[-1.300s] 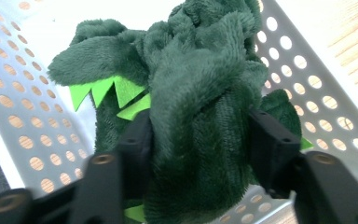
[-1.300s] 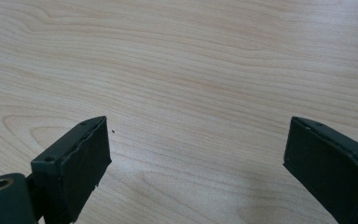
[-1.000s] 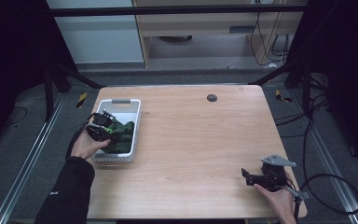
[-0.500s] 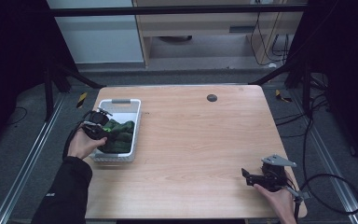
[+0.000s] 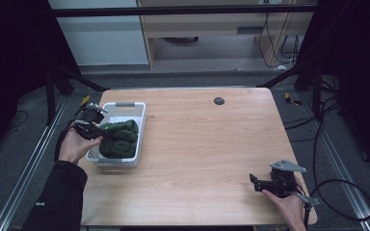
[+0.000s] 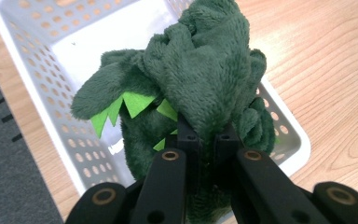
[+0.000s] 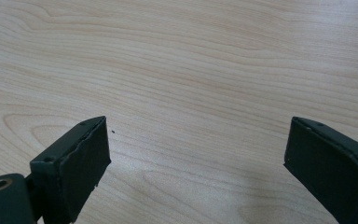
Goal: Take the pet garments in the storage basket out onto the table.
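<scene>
Green plush toy [image 6: 200, 79] with lime felt spikes sits in the white perforated plastic basket [image 5: 137, 109], clamped by the left gripper [image 6: 204, 135]; the right gripper [image 7: 196, 163] rests with jaws spread wide over the wooden table [image 5: 212, 144].

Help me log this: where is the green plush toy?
In the high view, the green plush toy sits in the white basket at the table's left, pinched by the left gripper.

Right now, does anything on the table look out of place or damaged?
Nothing stands out. The green plush toy is over the white basket, pinched by the left hand-held gripper. The right hand-held gripper is open above bare wood.
</scene>
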`<state>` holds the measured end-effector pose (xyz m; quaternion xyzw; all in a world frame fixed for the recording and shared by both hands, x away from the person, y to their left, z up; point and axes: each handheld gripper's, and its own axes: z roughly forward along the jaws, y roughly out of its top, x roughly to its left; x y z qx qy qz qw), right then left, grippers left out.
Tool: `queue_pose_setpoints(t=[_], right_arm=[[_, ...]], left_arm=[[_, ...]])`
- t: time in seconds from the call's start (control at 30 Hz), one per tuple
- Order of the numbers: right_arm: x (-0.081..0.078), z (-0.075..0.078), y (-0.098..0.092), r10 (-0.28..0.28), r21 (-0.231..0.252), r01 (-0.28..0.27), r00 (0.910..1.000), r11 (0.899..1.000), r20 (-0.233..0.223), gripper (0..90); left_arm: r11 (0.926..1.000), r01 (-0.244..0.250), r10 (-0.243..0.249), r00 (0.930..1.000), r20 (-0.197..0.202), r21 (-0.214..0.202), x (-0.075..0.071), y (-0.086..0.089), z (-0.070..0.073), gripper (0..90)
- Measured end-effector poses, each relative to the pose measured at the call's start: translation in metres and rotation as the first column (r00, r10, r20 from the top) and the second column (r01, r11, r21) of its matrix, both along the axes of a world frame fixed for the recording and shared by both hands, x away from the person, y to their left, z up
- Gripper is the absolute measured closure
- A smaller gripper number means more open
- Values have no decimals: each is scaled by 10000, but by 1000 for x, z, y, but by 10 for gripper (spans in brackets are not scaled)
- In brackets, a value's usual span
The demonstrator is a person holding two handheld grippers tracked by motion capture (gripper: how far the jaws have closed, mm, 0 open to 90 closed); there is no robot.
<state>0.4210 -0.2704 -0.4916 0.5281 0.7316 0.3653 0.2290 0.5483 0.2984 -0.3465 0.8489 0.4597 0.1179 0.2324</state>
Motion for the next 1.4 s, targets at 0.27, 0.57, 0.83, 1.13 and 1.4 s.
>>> queue_pose_setpoints(t=[0.27, 0.57, 0.83, 1.13, 1.4], right_arm=[[0, 0, 0, 34, -25, -34, 10000, 10000, 40, 68], [-1, 1, 0, 19, 59, -19, 10000, 10000, 22, 67], [-1, 1, 0, 39, 46, -39, 10000, 10000, 32, 66], [-1, 1, 1, 41, 62, -41, 10000, 10000, 28, 66], [-1, 1, 1, 53, 41, -53, 10000, 10000, 55, 65]], left_arm=[[10000, 63, -61, 9994, 330, -74, -6, 1, 21, 856], [9997, 237, -240, 9986, 475, 66, -12, 0, 37, 856], [9990, 430, -438, 9964, 722, 128, -20, 1, 51, 856], [9955, 902, -926, 9909, 982, 278, -33, -9, 70, 856], [9864, 1585, -1624, 9813, 1029, 444, -42, -29, 79, 856]])
